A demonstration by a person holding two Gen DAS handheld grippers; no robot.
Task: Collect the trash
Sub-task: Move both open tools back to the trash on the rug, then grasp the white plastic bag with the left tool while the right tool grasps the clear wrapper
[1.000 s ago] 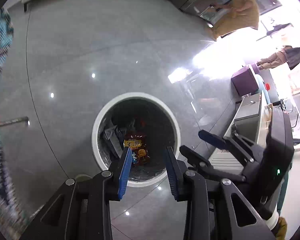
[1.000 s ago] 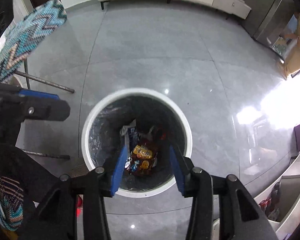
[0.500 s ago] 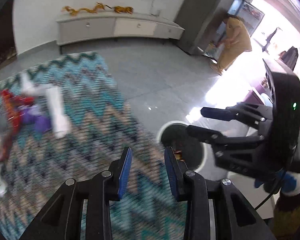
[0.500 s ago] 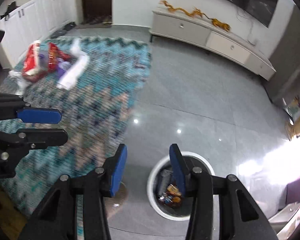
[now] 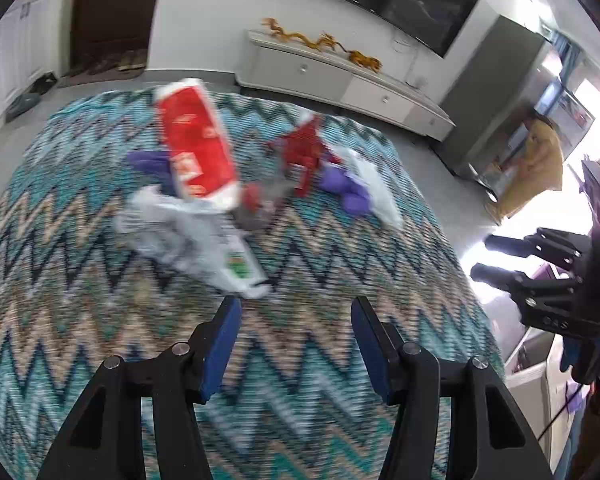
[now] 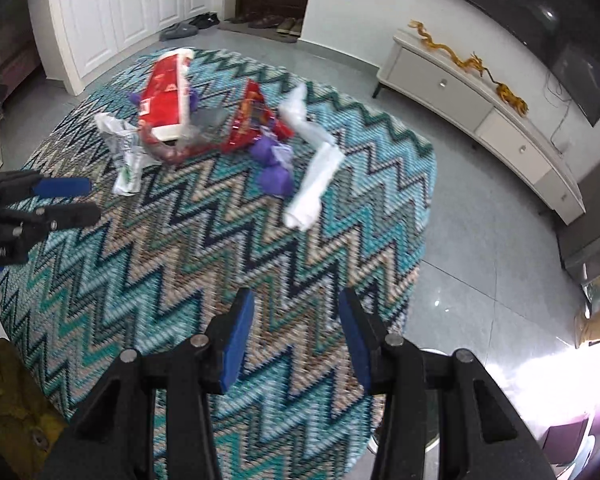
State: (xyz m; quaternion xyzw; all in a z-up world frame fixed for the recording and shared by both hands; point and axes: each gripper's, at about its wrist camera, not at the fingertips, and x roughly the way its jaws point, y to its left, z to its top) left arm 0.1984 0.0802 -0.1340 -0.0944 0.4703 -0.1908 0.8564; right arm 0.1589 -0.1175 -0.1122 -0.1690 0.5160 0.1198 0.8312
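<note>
On the zigzag-patterned counter (image 6: 228, 264), toward its far side, lies a loose heap of trash. A red-and-white pack (image 6: 166, 98) sits at the far left of the heap, with a crumpled white wrapper (image 6: 126, 152) just near-left of it. A red snack bag (image 6: 248, 118) lies in the middle, purple scraps (image 6: 274, 170) touch its near edge, and a long white wrapper (image 6: 312, 176) trails off to the right. A grey, crinkled piece (image 6: 208, 120) shows between the pack and the snack bag; what it is cannot be told.

Both pairs of tongs hang over the near half of the counter, well short of the heap. The left tongs (image 5: 294, 346) are opening, with nothing between the blue pads. The right tongs (image 6: 296, 338) stand partly apart and empty.

As a judgement: at least 5 pieces are left on the counter, so most of the collecting remains. No bin shows in either view, so how much has already gone in cannot be read here. Neither tool carries anything, so this looks like the approach to a fresh pick. The near white wrapper (image 5: 236, 264) lies closest to the left tongs and seems its likely target, while the long white wrapper lies closest to the right.
</note>
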